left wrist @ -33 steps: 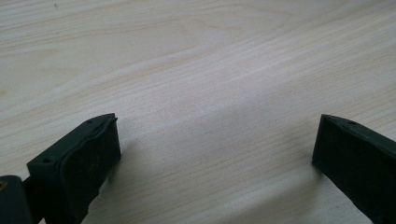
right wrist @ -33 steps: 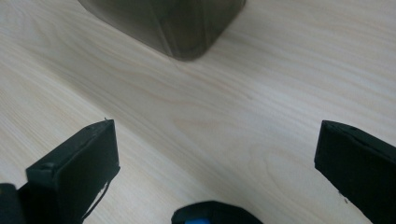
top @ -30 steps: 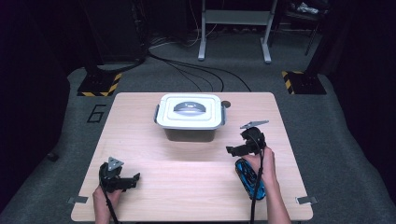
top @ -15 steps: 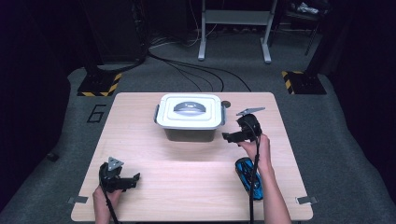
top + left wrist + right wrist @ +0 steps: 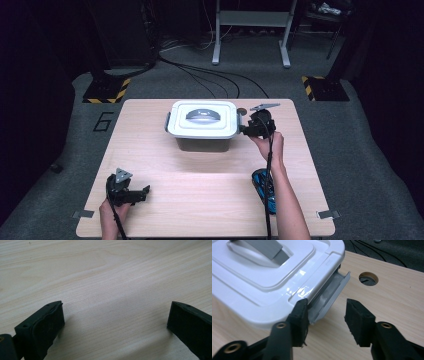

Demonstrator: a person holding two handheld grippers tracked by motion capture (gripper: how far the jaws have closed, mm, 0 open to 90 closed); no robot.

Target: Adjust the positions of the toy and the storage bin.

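Overhead view down the table (image 5: pixel 210 165); tool views close above it.

box (image 5: pixel 202 126) mid-table (image 5: pixel 150 165) | right claw (image 5: pixel 243 131) beside box | left claw (image 5: pixel 146 190) near edge

Light wooden table (image 5: pixel 200 170), round hole (image 5: pixel 242 111) near far edge. White lidded box (image 5: pixel 202 125) upper centre; blue object (image 5: pixel 264 188) lower right.

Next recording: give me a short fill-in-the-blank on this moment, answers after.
1. The right gripper has its jaws around the grey ____ on the side of the box.
2. The box's lid is ____ in colour.
3. The left gripper has its jaws ____ over bare table.

Answers: latch; white; open
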